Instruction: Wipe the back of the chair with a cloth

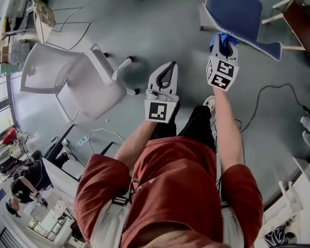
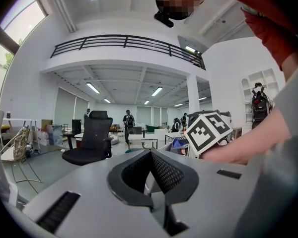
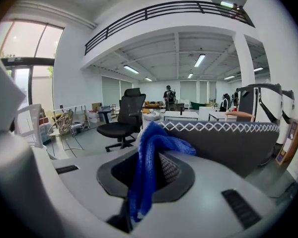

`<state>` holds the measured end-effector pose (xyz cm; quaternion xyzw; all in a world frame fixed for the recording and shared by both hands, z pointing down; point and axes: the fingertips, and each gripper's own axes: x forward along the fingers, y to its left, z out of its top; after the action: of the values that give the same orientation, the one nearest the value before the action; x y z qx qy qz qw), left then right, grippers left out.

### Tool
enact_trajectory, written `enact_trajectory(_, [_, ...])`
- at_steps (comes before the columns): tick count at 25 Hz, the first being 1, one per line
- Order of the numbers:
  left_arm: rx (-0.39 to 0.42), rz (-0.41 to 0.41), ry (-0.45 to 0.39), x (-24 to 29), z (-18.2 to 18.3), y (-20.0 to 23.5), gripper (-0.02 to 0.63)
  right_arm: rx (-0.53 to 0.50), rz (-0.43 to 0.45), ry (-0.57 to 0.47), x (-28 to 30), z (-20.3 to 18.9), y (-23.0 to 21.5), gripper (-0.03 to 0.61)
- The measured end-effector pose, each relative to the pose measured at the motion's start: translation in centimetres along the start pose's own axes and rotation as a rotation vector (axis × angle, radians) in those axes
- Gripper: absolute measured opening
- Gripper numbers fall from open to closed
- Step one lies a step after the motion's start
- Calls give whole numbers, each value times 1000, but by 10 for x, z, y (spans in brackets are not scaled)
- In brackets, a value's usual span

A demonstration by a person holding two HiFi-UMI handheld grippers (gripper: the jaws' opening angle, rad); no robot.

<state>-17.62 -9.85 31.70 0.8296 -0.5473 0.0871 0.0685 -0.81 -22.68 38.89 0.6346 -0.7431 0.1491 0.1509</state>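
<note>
A blue cloth (image 1: 220, 38) (image 3: 148, 155) hangs from my right gripper (image 1: 223, 44) (image 3: 150, 168), which is shut on it. Just ahead of it stands the blue chair (image 1: 236, 8); the cloth's top lies against the chair back's white zigzag-stitched upper edge (image 3: 223, 127) (image 1: 248, 41). My left gripper (image 1: 168, 68) (image 2: 151, 156) is held lower and to the left, over the bare floor, jaws shut with nothing between them. In the left gripper view the right gripper's marker cube (image 2: 207, 131) shows at the right.
A white swivel chair (image 1: 72, 79) stands to the left, with a wire-frame chair (image 1: 45, 13) behind it. A black cable (image 1: 262, 94) runs over the floor at right. A black office chair (image 3: 123, 119) (image 2: 92, 144) and tables stand farther off. Desks crowd the lower left.
</note>
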Motion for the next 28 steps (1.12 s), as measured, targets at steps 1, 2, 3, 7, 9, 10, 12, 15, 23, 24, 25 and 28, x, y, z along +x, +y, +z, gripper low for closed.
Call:
enact_trajectory(1, [-1, -3, -8, -3, 4, -1, 13, -3, 0, 4, -2, -2, -1, 57])
enact_trajectory(2, [-2, -6, -14, -7, 7, -4, 14, -5, 4, 9, -5, -5, -2, 57])
enact_trajectory(3, [-3, -10, -19, -10, 10, -7, 14, -5, 10, 17, -10, -9, -2, 57])
enact_trajectory(7, [-92, -45, 2, -8, 20, -17, 14, 11, 41, 33, -43, -13, 0, 57])
enact_trajectory(9, [-147, -73, 40, 6, 30, -24, 14, 16, 41, 4, -64, 3, -8, 57])
enact_trajectory(10, [-149, -84, 37, 13, 39, -27, 14, 19, 36, -19, -75, 14, -14, 57])
enact_trajectory(12, [-131, -101, 20, 20, 59, -37, 14, 29, 27, -66, -102, 36, -28, 57])
enact_trajectory(15, [-102, -136, -10, 19, 92, -59, 14, 11, 3, -124, -154, 66, -57, 57])
enact_trajectory(23, [30, -211, -136, 12, 202, -101, 14, -45, -118, -320, -266, 169, -145, 57])
enact_trajectory(24, [28, -207, -165, 10, 219, -103, 14, -49, -119, -347, -276, 184, -151, 57])
enact_trajectory(25, [19, -204, -201, 8, 238, -105, 14, -53, -119, -381, -286, 200, -155, 57])
enact_trajectory(28, [-10, -194, -303, 1, 294, -102, 14, -102, -123, -473, -309, 248, -159, 57])
